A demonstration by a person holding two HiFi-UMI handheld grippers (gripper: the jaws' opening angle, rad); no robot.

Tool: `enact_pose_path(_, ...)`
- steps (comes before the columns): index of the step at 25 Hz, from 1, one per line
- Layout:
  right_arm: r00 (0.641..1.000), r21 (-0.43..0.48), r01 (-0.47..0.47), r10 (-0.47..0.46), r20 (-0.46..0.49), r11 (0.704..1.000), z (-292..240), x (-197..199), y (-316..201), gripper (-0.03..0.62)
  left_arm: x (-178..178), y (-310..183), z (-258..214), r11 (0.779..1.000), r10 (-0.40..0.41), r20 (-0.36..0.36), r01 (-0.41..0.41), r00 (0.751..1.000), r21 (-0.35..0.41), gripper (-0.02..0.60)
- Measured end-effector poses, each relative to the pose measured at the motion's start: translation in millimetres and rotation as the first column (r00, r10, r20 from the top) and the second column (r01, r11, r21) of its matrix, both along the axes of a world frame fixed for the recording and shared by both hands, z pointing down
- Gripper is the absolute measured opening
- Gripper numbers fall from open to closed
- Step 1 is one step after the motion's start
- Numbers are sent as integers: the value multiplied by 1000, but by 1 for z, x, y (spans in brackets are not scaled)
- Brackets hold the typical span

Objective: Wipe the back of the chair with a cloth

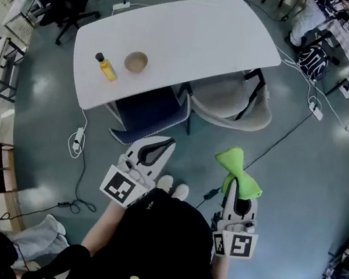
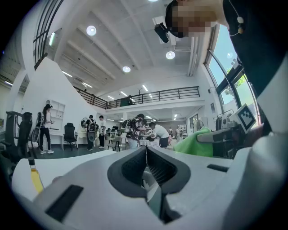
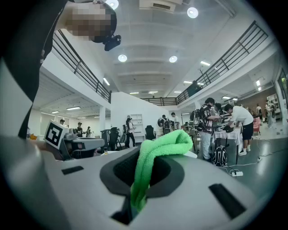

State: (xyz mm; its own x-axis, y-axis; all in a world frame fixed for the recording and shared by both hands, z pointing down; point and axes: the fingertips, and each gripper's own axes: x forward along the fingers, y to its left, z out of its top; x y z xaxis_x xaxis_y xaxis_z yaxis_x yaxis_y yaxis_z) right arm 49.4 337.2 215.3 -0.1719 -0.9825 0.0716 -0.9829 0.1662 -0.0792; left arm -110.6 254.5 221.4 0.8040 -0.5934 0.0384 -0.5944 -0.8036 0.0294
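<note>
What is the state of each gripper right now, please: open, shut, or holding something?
The left gripper has its jaws shut, with nothing between them.
The right gripper has its jaws shut on the green cloth.

1. White table [image 1: 179, 36] in front of you, standing on the grey floor [image 1: 299, 191].
2. On the table, near its left end: a small bottle of yellow liquid [image 1: 105, 67] and a tan bowl [image 1: 135, 62] just to its right, not touching.
3. On the floor at the table's near edge: blue chair [image 1: 152, 115] and beige chair [image 1: 230, 105], side by side, partly tucked under the top.
4. A white power strip [image 1: 78, 137] with its cable lies left of the blue chair. A second strip [image 1: 315, 109] lies right of the table.
5. Your shoes [image 1: 173, 186] are on the floor, near the chairs.
</note>
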Motion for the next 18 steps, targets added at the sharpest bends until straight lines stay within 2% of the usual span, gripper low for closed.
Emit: enact_pose_path(18,1000,-6,25,-25,-12,1000,1,-2,-6,18,0,-2,3,1000,-8,22,8,1000,7,9)
